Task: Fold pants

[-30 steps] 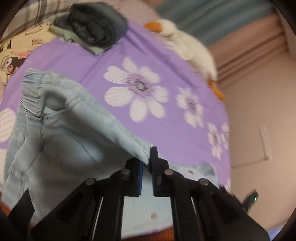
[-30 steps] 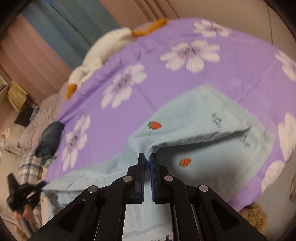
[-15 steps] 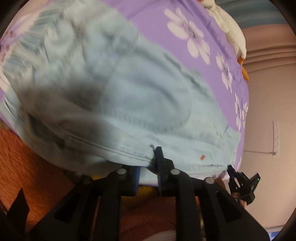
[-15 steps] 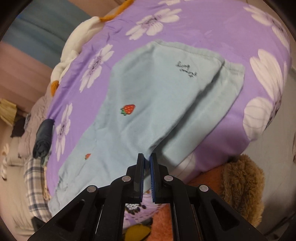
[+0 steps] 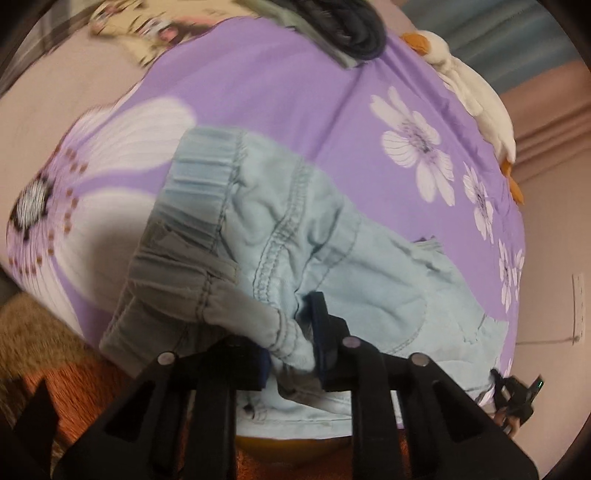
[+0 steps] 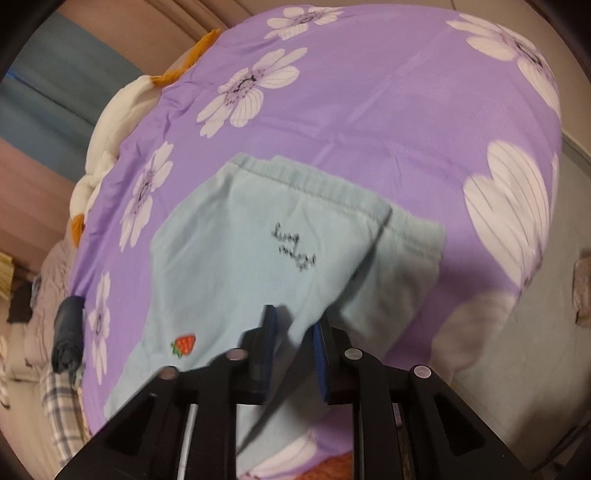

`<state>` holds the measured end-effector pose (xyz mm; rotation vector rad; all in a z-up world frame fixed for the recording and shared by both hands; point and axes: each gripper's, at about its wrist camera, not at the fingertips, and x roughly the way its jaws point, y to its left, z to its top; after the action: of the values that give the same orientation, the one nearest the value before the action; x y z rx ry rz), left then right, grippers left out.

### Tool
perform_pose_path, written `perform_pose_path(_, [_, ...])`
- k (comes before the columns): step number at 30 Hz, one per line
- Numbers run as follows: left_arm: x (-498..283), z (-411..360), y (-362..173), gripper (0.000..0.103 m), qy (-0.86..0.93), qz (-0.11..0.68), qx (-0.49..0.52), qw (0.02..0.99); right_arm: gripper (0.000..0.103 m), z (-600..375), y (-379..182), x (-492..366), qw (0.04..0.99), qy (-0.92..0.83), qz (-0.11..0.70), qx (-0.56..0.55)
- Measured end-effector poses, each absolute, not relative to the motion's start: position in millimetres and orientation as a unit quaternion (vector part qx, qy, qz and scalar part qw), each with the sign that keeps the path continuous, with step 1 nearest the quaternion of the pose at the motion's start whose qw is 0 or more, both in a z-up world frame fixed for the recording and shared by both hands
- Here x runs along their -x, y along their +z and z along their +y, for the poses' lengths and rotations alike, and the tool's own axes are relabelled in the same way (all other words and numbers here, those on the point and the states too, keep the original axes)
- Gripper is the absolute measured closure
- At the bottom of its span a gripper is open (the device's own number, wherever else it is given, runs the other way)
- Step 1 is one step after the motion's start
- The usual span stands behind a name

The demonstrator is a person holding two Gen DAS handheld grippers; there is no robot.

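Light-blue pants with strawberry patches lie on the purple flowered bed cover. In the left wrist view their gathered waistband and seat are doubled over near the bed's front edge. My left gripper is closing, with a bunched fold of waistband pressed between its pads. In the right wrist view the leg ends lie stacked flat on the cover, one hem over the other. My right gripper hovers just over them with its jaws apart, and only flat cloth shows in the gap.
A white plush goose lies along the far edge of the bed. Dark folded clothes sit near the pillows, beside plaid bedding. An orange-brown rug lies below the bed's front edge.
Both grippers came down toward the bed with the pants, which went from hanging to lying folded. The right jaws have parted and the leg now rests on the cover.
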<state>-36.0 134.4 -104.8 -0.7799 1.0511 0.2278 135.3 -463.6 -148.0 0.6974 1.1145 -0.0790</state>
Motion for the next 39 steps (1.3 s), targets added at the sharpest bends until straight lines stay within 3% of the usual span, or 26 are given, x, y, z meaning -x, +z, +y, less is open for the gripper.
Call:
perform_pose_path(5, [6,150,-50,0.091,0.071,0.427,0.352,0.830,0.099,-435,-104,-188,0.821,0.033,0.487,-0.296])
perform_pose_path(8, [7,155,-14,0.091,0.051,0.387,0.352,0.851,0.099,-427,-48,-204,0.860,0.062,0.417,-0.289])
perform_pose_path(12, [37,158,-15,0.089,0.030,0.396,0.355,0.846,0.099,-443,-3,-177,0.887,0.080,0.339,-0.303])
perform_pose_path(18, [56,143,-108,0.090,0.055,0.527,0.368,0.764,0.099,-470,-94,-137,0.835,0.001,0.450,-0.318])
perform_pose_path(22, [60,144,-126,0.091,0.082,0.531,0.387,0.749,0.099,-480,-155,-128,0.787,-0.048,0.510,-0.344])
perform_pose_path(27, [69,145,-103,0.091,0.090,0.515,0.369,0.768,0.100,-478,-140,-123,0.797,-0.055,0.501,-0.332])
perform_pose_path(33, [71,140,-137,0.090,0.116,0.549,0.364,0.744,0.100,-480,-163,-120,0.784,-0.074,0.522,-0.328])
perform_pose_path(39, [71,145,-138,0.087,0.116,0.549,0.370,0.740,0.102,-478,-162,-122,0.789,-0.086,0.527,-0.304])
